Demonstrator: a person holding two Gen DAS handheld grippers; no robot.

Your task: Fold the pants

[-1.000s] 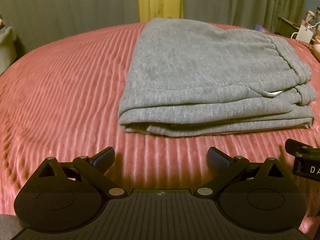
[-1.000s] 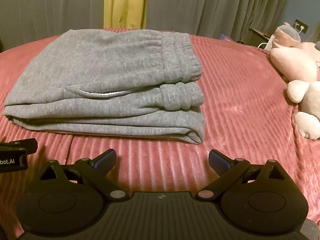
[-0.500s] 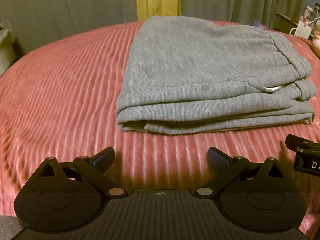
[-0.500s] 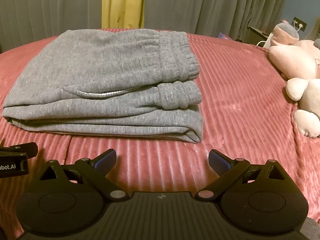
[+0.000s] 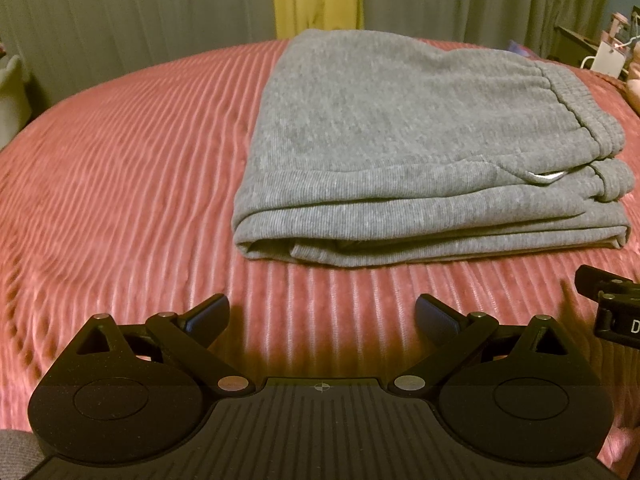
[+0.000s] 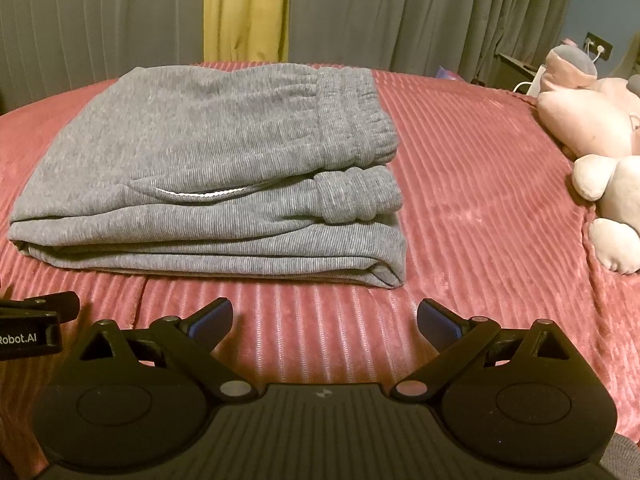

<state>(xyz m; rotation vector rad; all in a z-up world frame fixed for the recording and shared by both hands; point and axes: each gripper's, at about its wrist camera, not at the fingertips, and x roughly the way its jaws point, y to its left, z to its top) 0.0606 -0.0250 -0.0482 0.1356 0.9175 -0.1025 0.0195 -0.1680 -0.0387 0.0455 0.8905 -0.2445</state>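
The grey sweatpants lie in the middle of the bed, on its ribbed pink bedspread, already gathered into a compact rectangular stack of several layers. The elastic waistband and a ribbed cuff sit together at the stack's right end, and a rounded fold closes the left end. By that look the folding is done — at most a little squaring of the edges is left.

Both grippers hang just short of the stack's near edge, touching nothing. The left gripper has its fingers spread wide and empty; the right gripper is likewise released, with only bedspread between its fingers. A pink plush toy rests well apart to the right.
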